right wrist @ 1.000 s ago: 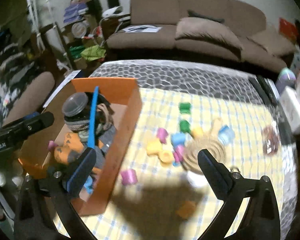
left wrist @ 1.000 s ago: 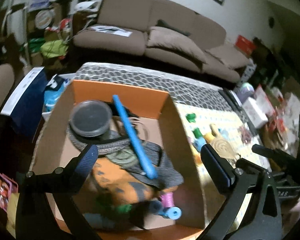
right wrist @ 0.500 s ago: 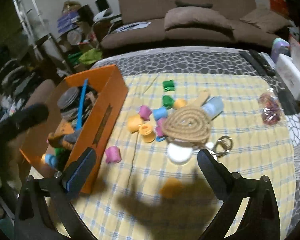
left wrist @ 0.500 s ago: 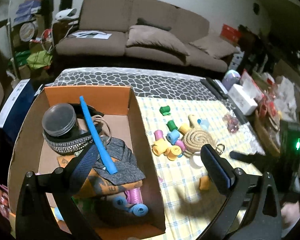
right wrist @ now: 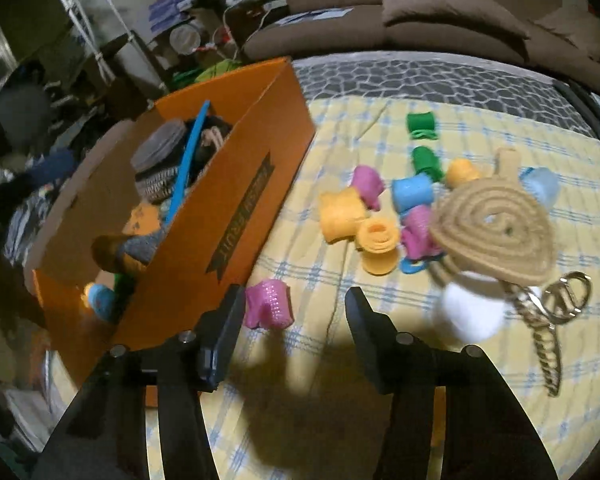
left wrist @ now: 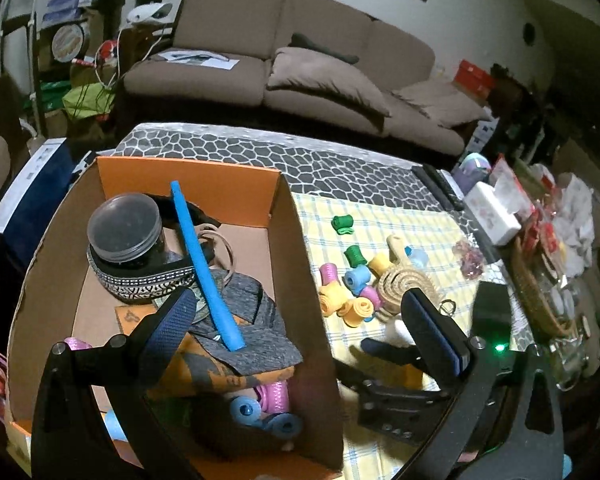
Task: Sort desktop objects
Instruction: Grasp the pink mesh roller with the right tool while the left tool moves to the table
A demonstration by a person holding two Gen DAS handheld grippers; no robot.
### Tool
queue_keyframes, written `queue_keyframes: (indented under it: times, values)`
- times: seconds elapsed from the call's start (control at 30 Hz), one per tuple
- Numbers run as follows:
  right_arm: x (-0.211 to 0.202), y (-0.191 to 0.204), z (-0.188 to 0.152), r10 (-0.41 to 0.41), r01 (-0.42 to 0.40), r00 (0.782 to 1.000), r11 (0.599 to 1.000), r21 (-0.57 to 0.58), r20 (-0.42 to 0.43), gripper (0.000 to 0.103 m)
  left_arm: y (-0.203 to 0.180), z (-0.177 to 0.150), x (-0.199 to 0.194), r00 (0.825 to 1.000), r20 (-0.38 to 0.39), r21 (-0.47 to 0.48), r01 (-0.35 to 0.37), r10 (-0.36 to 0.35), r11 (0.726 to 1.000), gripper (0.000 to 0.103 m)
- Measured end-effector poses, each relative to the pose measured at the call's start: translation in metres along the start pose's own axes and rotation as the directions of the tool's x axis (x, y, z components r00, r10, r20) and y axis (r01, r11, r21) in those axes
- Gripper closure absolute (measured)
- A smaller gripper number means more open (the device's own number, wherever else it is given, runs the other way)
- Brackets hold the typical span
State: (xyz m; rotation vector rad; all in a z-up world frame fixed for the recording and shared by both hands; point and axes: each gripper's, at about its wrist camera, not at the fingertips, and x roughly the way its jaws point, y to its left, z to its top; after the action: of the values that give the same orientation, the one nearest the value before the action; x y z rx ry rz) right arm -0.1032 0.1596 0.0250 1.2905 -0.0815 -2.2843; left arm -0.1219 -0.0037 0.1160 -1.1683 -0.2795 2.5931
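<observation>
An orange cardboard box (left wrist: pixel 196 184) holds a dark-lidded jar (left wrist: pixel 124 224), a blue tube (left wrist: pixel 204 264), folded cloth and some foam rolls. My left gripper (left wrist: pixel 296 300) hovers over its right wall, open and empty. On the yellow checked cloth (right wrist: pixel 380 360) lie yellow, pink, blue and green rolls, among them a yellow roll (right wrist: pixel 376 240). My right gripper (right wrist: pixel 296 304) is low over the cloth beside the box (right wrist: pixel 236 184), jaws closing. A pink roll (right wrist: pixel 268 308) lies at its left fingertip, and only shadowed cloth shows between the pads. An orange piece (left wrist: pixel 412 376) shows under that gripper's fingers (left wrist: pixel 384 350).
A woven spiral mat (right wrist: pixel 496 228) covers part of the roll cluster, with a white round thing (right wrist: pixel 468 316) and a gold hair claw (right wrist: pixel 548 320) in front. A white box (left wrist: pixel 492 212), a basket (left wrist: pixel 540 304) and clutter crowd the table's right side. A brown sofa (left wrist: pixel 300 60) stands behind.
My right gripper has dropped close to the cloth and tipped downward, and its jaws have narrowed from wide open. The left wrist view has swung to take in more of the cloth on the right.
</observation>
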Motion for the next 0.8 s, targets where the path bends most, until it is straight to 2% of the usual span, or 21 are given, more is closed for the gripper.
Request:
queue_keyframes:
  times: [0.23,0.37,0.4,0.47,0.6,0.8]
  values:
    - [0.023,0.012,-0.005,-0.007,0.004,0.999,0.998,-0.07,-0.042,0.055,0.009,0.002,0.003,1.0,-0.002,-0.021,-0.003,0.003,1.0,0.0]
    - [0.032,0.017,-0.008,-0.051,0.045,0.997,0.992,-0.118,-0.054,0.061,0.009,0.001,0.003,1.0,-0.004,-0.018,-0.001,0.0,1.0,0.0]
    - [0.032,0.017,-0.009,-0.052,0.046,0.997,0.992,-0.119,-0.051,0.064,0.008,0.001,0.003,1.0,-0.004,-0.016,0.001,-0.001,1.0,0.0]
    - [0.034,0.021,-0.01,-0.058,0.051,0.997,0.988,-0.146,-0.047,0.076,0.008,0.001,0.003,1.0,-0.002,-0.016,0.002,-0.002,1.0,0.0]
    - [0.036,0.03,-0.013,-0.098,0.088,0.995,0.973,-0.214,-0.036,0.079,0.008,0.001,0.002,1.0,-0.003,-0.017,0.004,-0.004,1.0,0.0]
    - [0.01,0.012,-0.002,-0.075,0.076,0.997,0.99,-0.118,0.012,0.079,0.003,-0.001,0.002,1.0,-0.007,-0.012,0.014,-0.014,1.0,0.0]
